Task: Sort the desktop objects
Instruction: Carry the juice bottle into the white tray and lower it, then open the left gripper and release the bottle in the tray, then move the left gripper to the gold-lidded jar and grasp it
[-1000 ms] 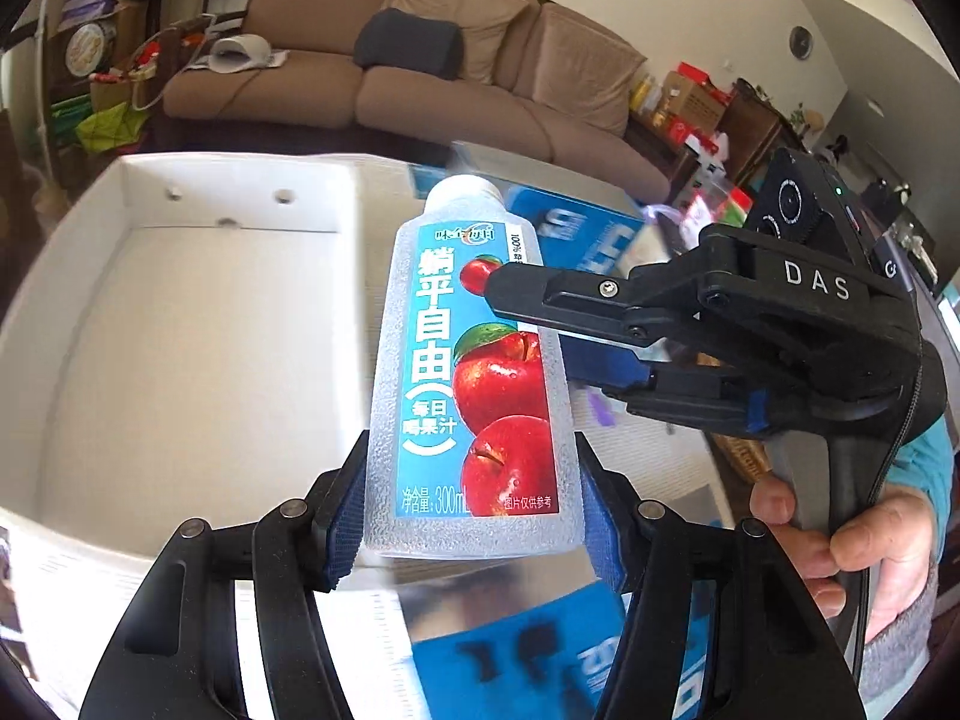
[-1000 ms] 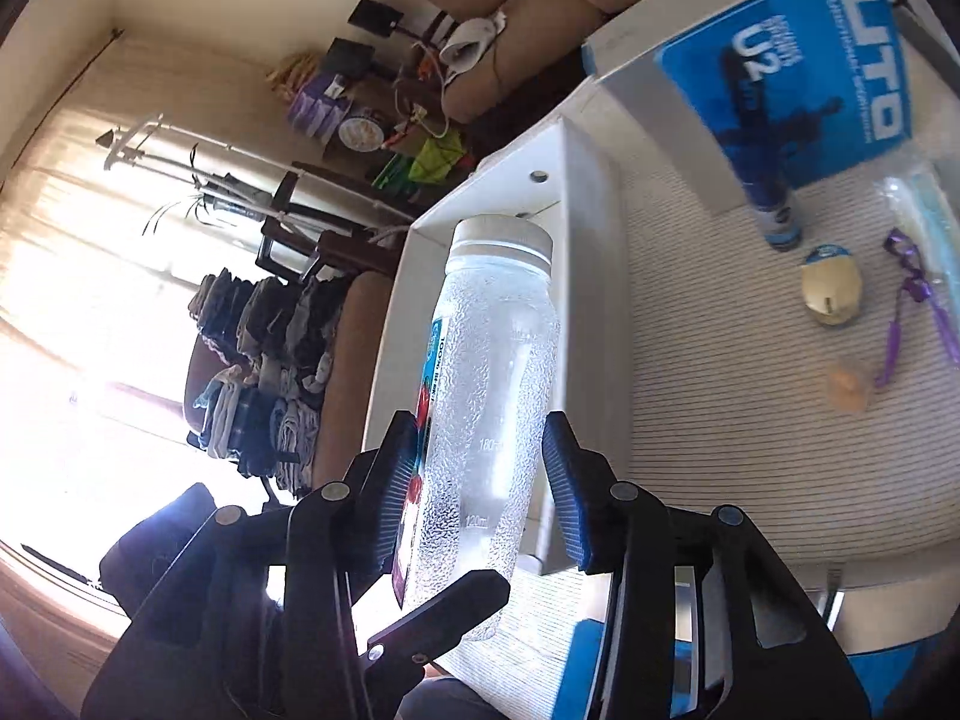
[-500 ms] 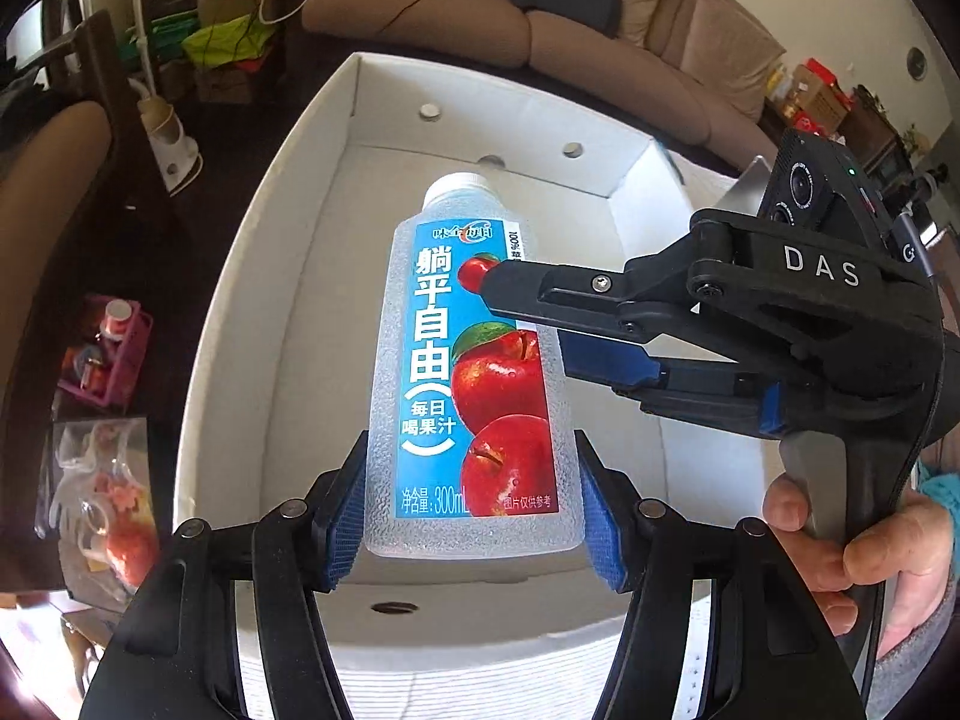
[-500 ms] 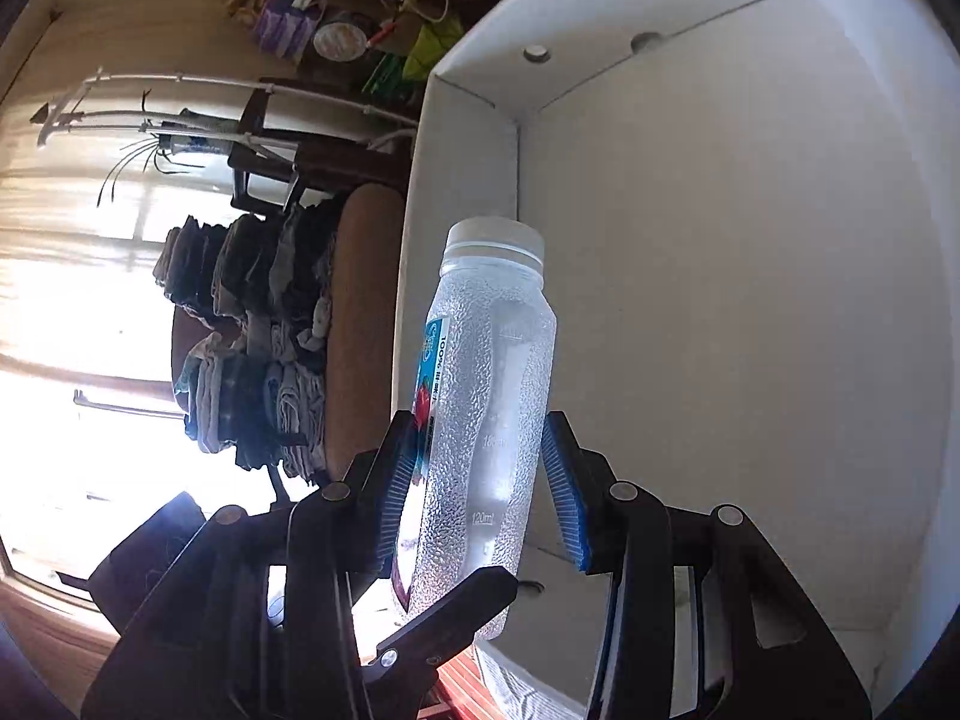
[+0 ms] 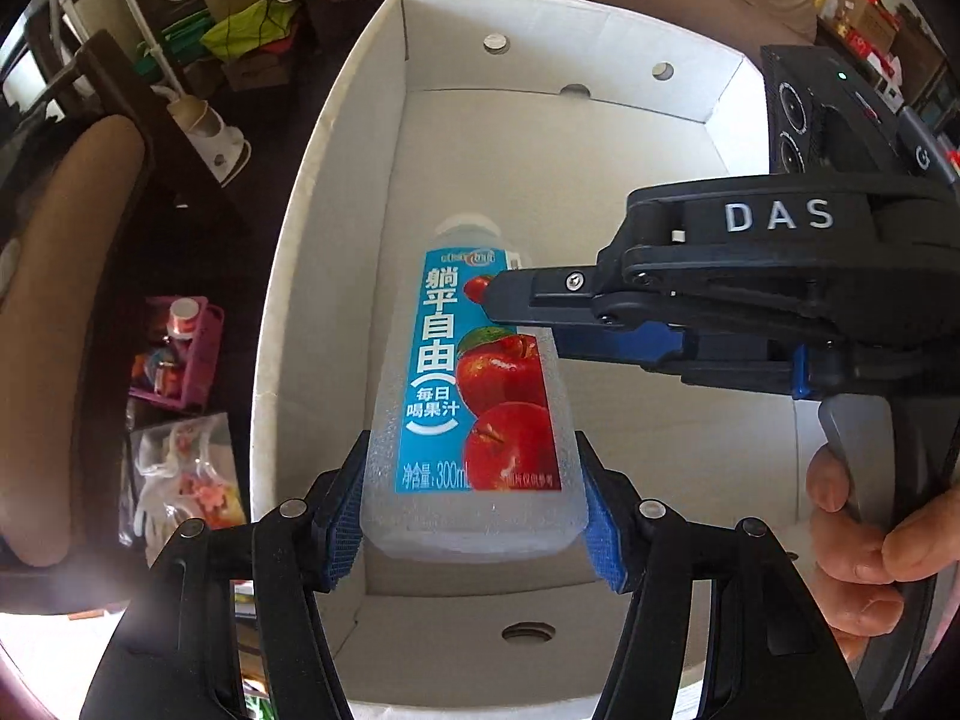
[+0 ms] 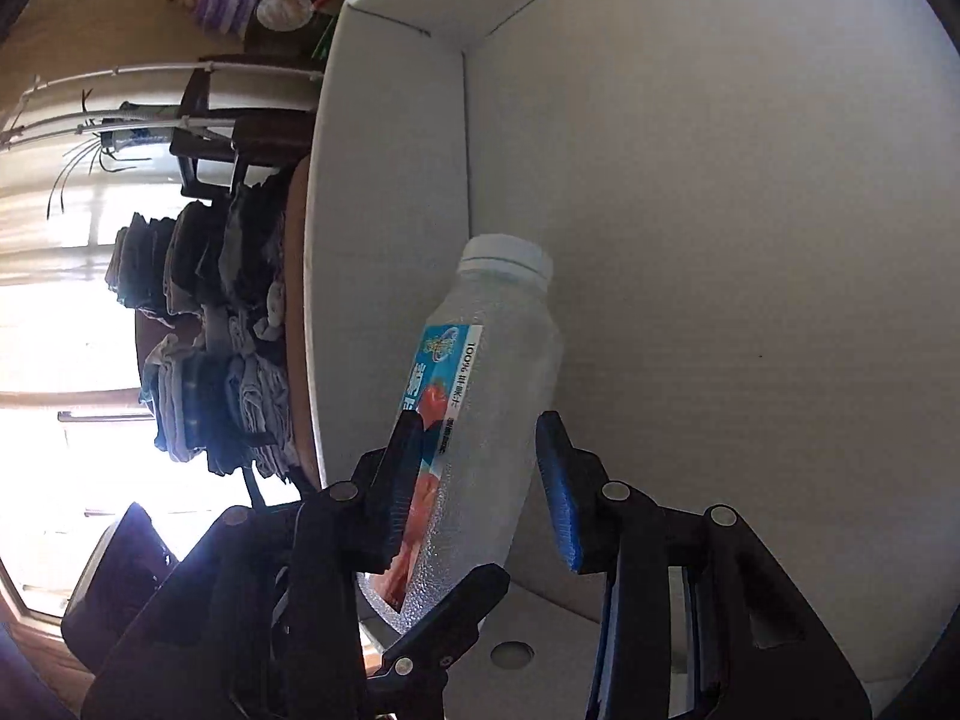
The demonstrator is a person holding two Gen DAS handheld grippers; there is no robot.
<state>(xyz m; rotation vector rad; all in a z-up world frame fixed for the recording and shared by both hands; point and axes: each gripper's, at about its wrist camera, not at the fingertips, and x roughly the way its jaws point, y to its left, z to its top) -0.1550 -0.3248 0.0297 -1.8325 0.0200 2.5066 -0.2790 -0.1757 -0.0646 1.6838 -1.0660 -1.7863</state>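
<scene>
I've got the white cardboard box (image 5: 336,192) filling both views, its bare floor under me and its round-holed far wall ahead. The juice bottle (image 5: 480,396) hangs over that floor, toward the left wall, cap pointing to the far end. I can't tell whether its body already touches the bottom.

My left gripper (image 5: 474,510) is clamped on the bottle's base end, blue pads pressed to both sides. My right gripper (image 6: 480,480) straddles the bottle's middle from the right; in its own view the left pad touches the label while the right pad stands just clear of the plastic, so I read it as released.

My judgement: this is the set-down. I want to lower until the body lies flat on the floor, then let go with the left and back straight out toward the near wall so the pads don't drag it. It's round, so it may roll; parking it near the left wall should help. The right one should lift clear first.

The bottle is clear, pebbled plastic with a white cap (image 6: 507,255), and a blue label showing red apples and Chinese lettering.
</scene>
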